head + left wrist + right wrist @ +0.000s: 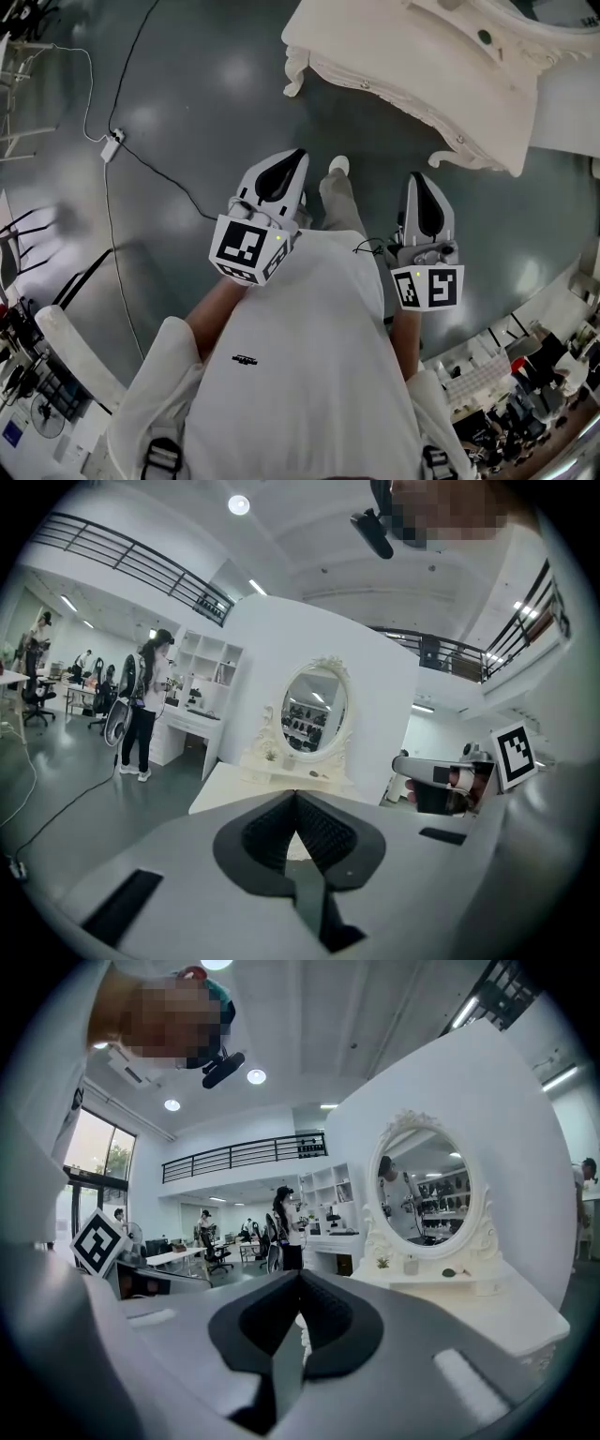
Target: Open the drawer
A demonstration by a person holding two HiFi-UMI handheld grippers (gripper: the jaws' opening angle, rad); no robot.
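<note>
A white carved dressing table [441,66] stands ahead on the grey floor, its front apron carrying small drawer knobs [364,84]; the drawer fronts look closed. An oval mirror [314,710] rises from its top, also seen in the right gripper view as the mirror [427,1185]. My left gripper [298,155] is held out in front of my body, shut and empty, well short of the table. My right gripper [419,178] is level beside it, also shut with nothing between its pads. Both point toward the table, with the left gripper [296,794] and right gripper [300,1274] showing closed tips.
A black cable with a white adapter [111,145] trails over the floor at the left. My shoe [338,166] shows between the grippers. A person [141,710] stands by white shelving and desks in the background. Chairs and clutter line the lower edges of the head view.
</note>
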